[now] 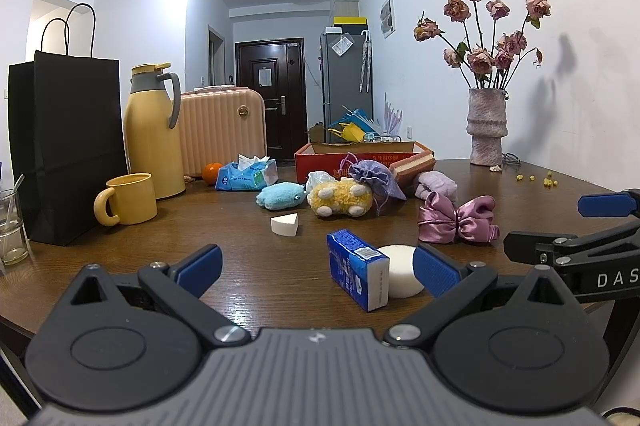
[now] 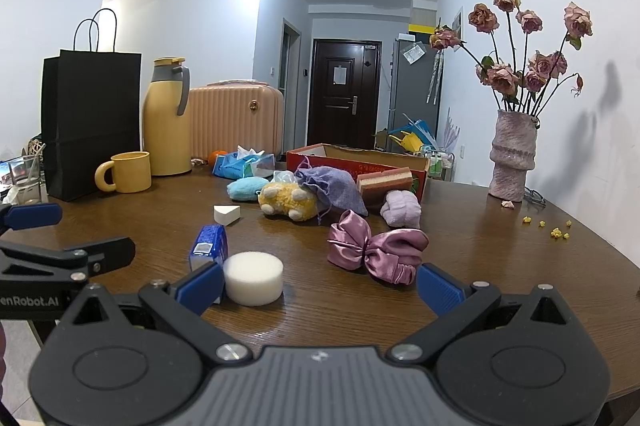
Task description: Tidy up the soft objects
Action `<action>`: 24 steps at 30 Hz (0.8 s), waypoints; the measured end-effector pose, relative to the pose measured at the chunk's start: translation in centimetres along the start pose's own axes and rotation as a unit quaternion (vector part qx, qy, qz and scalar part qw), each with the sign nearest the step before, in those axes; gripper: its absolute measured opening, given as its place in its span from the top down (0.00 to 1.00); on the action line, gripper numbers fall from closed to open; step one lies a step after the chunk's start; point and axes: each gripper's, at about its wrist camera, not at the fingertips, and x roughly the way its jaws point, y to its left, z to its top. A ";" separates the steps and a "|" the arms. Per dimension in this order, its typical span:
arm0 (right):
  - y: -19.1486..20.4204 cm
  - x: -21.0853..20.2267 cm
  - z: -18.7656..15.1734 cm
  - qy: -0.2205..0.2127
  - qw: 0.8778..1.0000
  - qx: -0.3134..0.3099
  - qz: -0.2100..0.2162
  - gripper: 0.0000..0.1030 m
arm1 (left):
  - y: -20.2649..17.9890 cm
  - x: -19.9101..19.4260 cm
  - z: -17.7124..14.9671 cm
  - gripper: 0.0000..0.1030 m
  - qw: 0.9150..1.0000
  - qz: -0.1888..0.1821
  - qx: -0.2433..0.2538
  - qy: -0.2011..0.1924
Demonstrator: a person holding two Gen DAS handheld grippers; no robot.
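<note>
On the brown table (image 1: 248, 278), a white round sponge (image 1: 400, 272) and a blue tissue pack (image 1: 356, 274) lie between the fingers of my open left gripper (image 1: 320, 270), untouched. My right gripper (image 2: 320, 286) is open too; the white round sponge (image 2: 253, 278) sits by its left finger and a pink satin bow (image 2: 376, 250) just ahead. Further back lie a white wedge sponge (image 1: 285, 225), a yellow plush (image 1: 340, 200), a blue plush (image 1: 278, 196), a purple pouch (image 1: 374, 178), a lilac knot (image 1: 436, 184) and a layered sponge (image 1: 412, 164) against a red cardboard box (image 1: 320, 158).
A black paper bag (image 1: 68, 146), yellow thermos (image 1: 152, 130), yellow mug (image 1: 128, 198) and glass (image 1: 10, 226) stand at the left. A pink suitcase (image 1: 224, 126), an orange (image 1: 211, 172) and a wipes pack (image 1: 246, 176) sit behind. A vase of dried roses (image 1: 486, 126) stands at the back right.
</note>
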 end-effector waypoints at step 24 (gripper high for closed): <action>0.1 0.0 0.0 0.000 1.000 0.001 0.000 0.00 | 0.0 -0.2 -0.3 0.00 1.000 0.000 0.000 -0.001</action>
